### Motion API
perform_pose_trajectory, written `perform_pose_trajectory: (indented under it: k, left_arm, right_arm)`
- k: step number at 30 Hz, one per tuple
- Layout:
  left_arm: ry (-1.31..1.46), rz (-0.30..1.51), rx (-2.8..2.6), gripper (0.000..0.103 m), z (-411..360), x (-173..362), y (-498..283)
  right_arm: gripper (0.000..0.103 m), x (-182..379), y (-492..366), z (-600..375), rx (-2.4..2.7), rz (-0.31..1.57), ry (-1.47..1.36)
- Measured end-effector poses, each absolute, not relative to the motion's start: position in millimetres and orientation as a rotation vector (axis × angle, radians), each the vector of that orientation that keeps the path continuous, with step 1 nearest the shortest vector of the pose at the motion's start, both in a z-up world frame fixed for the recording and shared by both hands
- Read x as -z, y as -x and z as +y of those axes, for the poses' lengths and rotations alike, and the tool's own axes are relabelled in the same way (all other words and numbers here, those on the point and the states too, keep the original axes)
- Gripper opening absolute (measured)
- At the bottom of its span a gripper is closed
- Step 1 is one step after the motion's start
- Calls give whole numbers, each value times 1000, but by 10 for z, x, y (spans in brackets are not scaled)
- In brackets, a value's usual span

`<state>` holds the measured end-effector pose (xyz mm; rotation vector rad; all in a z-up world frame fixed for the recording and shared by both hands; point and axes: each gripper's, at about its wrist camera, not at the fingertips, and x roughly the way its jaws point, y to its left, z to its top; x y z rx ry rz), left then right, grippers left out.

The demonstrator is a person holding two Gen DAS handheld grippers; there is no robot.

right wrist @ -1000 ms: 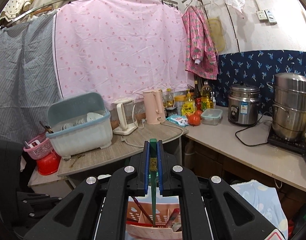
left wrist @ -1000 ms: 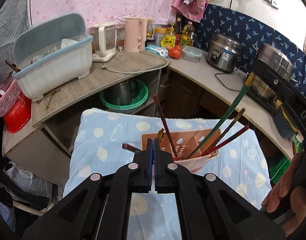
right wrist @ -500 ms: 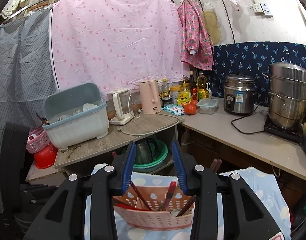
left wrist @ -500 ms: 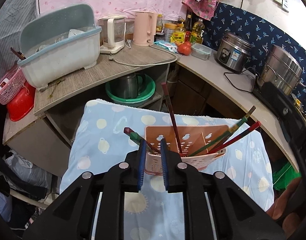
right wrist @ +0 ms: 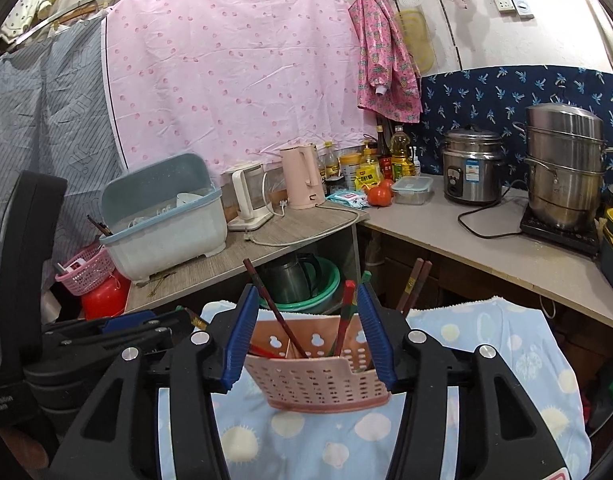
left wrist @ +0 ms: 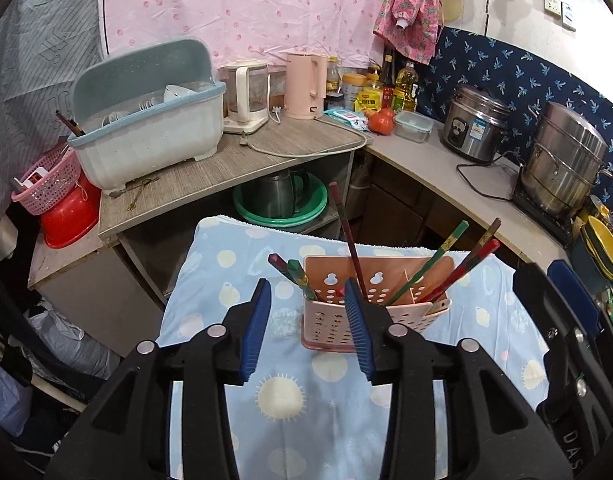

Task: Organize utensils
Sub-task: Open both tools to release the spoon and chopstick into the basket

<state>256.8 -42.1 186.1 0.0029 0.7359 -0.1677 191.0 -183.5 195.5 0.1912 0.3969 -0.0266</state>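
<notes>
Since a second ago both grippers went from clamped on chopsticks to spread wide and empty; the sticks now sat in the holder. Left gripper (left wrist: pixel 308 316) was released, jaws wide apart, touching nothing, with the holder (left wrist: pixel 370 320) just ahead and slightly right on the cloth (left wrist: pixel 486 304). Chopsticks (left wrist: pixel 348 236) stood in it, long axes near upright, fanning left and right. Right gripper (right wrist: pixel 304 336) was also released and empty, the holder (right wrist: pixel 318 384) framed between its jaws; contact could not be told. No loose utensil showed on the cloth, so the task looked nearly done. The right seemed nearer the holder.
</notes>
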Motion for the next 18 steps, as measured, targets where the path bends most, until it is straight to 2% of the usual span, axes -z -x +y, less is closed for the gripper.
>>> perform_pose_trajectory:
  k: [18]
  left_arm:
    - [-77, 709, 226, 39, -611, -1801, -1586]
  right_arm:
    - [52, -1746, -965, -1848, 67, 526, -217]
